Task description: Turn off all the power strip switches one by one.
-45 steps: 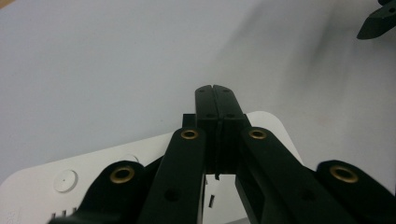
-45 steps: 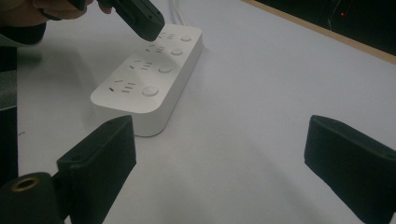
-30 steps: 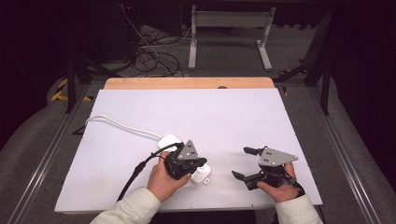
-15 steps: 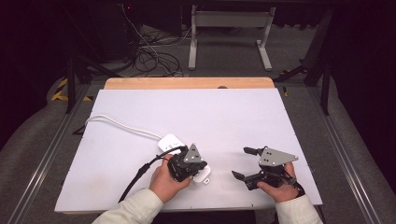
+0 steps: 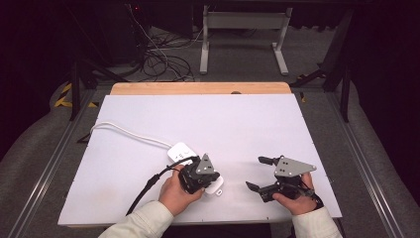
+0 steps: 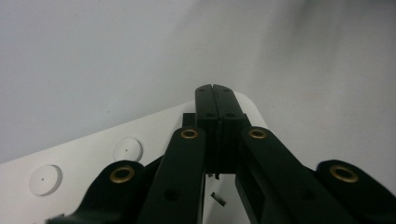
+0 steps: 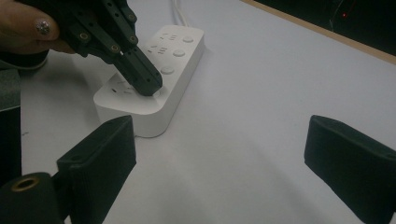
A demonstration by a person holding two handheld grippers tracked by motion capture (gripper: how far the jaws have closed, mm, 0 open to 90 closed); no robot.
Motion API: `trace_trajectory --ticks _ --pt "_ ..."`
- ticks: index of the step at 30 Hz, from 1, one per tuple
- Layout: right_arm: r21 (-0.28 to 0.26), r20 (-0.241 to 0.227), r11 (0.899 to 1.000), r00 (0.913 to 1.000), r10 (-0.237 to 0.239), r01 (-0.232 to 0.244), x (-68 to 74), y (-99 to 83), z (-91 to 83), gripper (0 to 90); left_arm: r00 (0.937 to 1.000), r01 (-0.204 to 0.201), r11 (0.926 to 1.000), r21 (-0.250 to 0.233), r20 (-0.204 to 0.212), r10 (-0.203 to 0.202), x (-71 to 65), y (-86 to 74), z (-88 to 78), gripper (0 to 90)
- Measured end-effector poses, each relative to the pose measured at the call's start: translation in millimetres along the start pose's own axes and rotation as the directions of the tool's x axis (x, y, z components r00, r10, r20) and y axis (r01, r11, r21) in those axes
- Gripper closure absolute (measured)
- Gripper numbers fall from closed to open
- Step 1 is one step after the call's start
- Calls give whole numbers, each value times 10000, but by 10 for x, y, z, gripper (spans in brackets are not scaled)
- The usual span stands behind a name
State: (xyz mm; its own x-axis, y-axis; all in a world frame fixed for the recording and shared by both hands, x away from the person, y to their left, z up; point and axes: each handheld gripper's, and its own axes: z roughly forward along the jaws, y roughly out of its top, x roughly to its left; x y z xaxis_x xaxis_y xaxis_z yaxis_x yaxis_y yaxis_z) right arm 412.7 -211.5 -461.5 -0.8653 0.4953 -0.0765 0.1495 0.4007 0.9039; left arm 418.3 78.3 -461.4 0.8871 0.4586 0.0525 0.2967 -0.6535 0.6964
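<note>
A white power strip (image 5: 180, 150) lies on the white tabletop (image 5: 233, 124), with its white cord (image 5: 129, 133) running off to the back left. My left gripper (image 5: 207, 180) is shut and empty. Its tips rest on the strip's near end, beside the row of round buttons (image 7: 179, 52). In the right gripper view the left gripper (image 7: 150, 88) presses down at the last button of the power strip (image 7: 154, 109). In the left gripper view the closed tips (image 6: 215, 88) sit over the strip's rounded corner (image 6: 93, 158). My right gripper (image 5: 256, 173) stands open to the right of the strip, holding nothing.
A black cable (image 5: 146, 191) trails from the left gripper toward the front edge. A wooden strip (image 5: 198, 88) borders the table's far side. Beyond it are floor cables (image 5: 163, 59) and a metal stand (image 5: 242, 34). Bare tabletop spreads behind and right of the strip.
The left gripper has edged slightly right and down along the strip's near end. The right gripper has stayed put.
</note>
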Motion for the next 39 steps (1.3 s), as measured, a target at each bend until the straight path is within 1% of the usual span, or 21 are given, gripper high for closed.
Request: trace_trajectory --ticks 1,3,5,9,13,16,19,22,24,29,30,31,33,35,36,37,38,39 --pt "2 1 10000 10000 -4 4 1 0 0 98 10000 19 10000 18 -13 -19 -2 -1 -1 900" --pt "19 -8 10000 10000 -3 3 4 1 0 98 9998 -47 9999 93 -183 49 -1 3 -4 900" --pt "14 -7 10000 10000 -13 13 5 1 0 98 9999 6 10000 50 -103 -6 11 -3 -3 900" --pt "28 -18 10000 10000 -28 28 5 0 3 98 9998 -53 10000 59 -171 54 1 -2 -2 900" --pt "42 -7 10000 10000 -28 28 6 0 6 98 10000 -4 10000 30 -71 4 14 -4 0 900" --pt "46 -10 10000 10000 -14 14 8 1 8 98 9999 -33 10000 68 -152 34 3 -2 0 900" --pt "48 -11 10000 10000 -17 17 9 1 8 98 9999 121 9999 111 -117 -119 8 6 1 900" --pt "49 -7 10000 10000 -13 13 11 2 9 98 9998 52 9998 169 -186 -49 -4 13 2 900" --pt "40 -28 10000 10000 -21 21 12 2 9 98 9998 -65 9998 200 -204 69 -8 19 3 900" --pt "54 -14 10000 10000 -41 41 13 3 10 98 9998 -59 9998 193 -207 63 -10 18 9 900" --pt "52 -8 10000 10000 -42 42 13 3 10 98 9996 -81 9994 351 -285 91 -21 19 11 900" --pt "54 -9 10000 10000 -37 37 13 3 11 98 9992 -192 9993 309 -332 202 -27 22 15 900" --pt "69 -9 10000 10000 -34 34 13 3 13 98 9993 -172 9993 334 -329 183 -28 26 14 900" --pt "57 2 10000 10000 -34 34 17 4 15 98 9997 45 9998 215 -236 -40 -13 10 6 900" --pt "68 9 10000 10000 -47 47 18 4 14 98 9999 46 9999 96 -111 -45 3 -3 -3 900" --pt "66 3 10000 10000 -58 58 17 4 12 97 9998 172 9997 -174 -133 -175 11 -13 -37 900" --pt "43 -27 10000 10000 -65 65 16 4 10 97 9994 210 9996 -193 -255 -215 13 -17 -50 900" --pt "31 -33 10000 10000 -70 70 13 3 8 98 9996 255 9986 -456 -140 -261 14 -18 -85 900"
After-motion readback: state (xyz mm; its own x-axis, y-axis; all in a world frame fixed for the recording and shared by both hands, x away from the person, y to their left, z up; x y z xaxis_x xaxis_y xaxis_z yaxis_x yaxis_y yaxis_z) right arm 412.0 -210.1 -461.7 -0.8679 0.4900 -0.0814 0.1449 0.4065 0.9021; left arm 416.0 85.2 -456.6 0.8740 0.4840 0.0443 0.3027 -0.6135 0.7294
